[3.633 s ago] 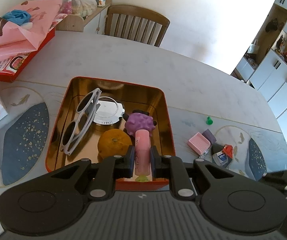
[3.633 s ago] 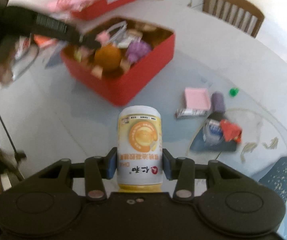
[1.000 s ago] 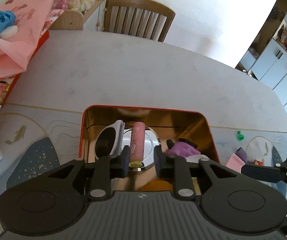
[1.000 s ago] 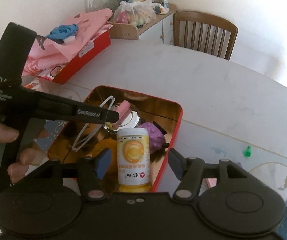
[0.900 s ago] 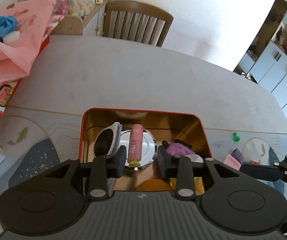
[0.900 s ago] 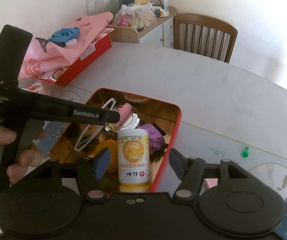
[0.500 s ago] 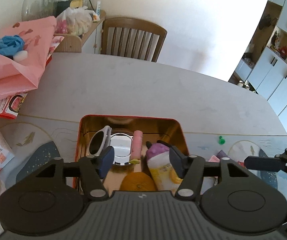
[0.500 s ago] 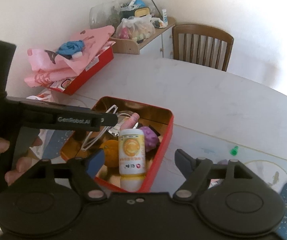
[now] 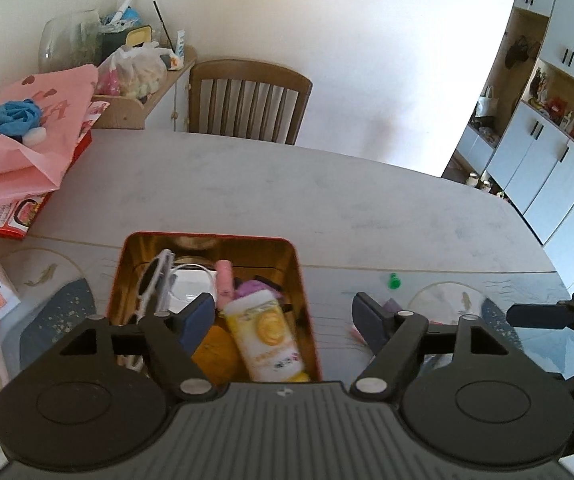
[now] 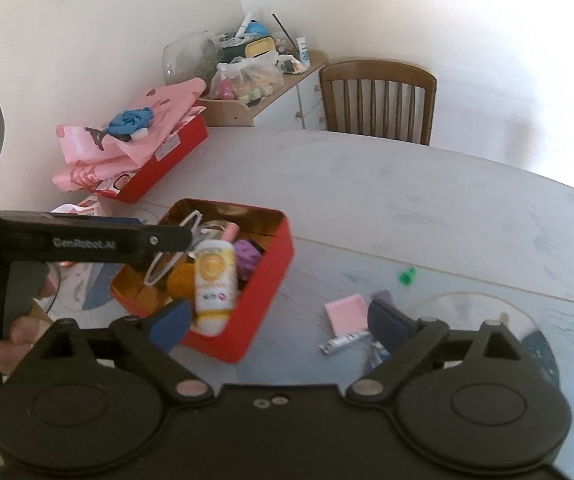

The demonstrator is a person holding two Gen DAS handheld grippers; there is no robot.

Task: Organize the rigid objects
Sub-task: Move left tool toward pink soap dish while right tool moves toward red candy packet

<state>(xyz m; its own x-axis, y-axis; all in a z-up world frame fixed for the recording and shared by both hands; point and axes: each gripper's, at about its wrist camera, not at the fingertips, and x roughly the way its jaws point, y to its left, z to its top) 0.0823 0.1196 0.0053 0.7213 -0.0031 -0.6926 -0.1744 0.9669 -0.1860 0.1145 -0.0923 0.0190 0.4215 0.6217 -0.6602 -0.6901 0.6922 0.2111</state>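
**Both grippers opening above a filled red tin on a pale table**

Surface: long pale grey table point(image 9: 271, 196), matt and faintly mottled, with round printed placemats at the near edge. Slatted wooden chair point(image 9: 249, 100) at the far side against a plain white wall; white cupboards point(image 9: 559, 168) to the right. Pink paper bag point(image 9: 27, 136) heaped over a flat red box at the left.

Red tin point(image 10: 265, 280): rectangular, rounded corners, glossy gold inside. In it lie a white-and-yellow bottle point(image 10: 213, 280), a slim pink tube point(image 9: 224, 286), white-framed sunglasses point(image 9: 152, 284), a knobbly purple toy point(image 10: 247, 258) and an orange point(image 10: 181, 276).

On the table right of the tin: flat pink square point(image 10: 347, 310), small green pin point(image 10: 407, 276).

Left gripper point(image 9: 281, 320): jaws opening, nothing clamped, tin below. Right gripper point(image 10: 277, 320): jaws opening, nothing between them.
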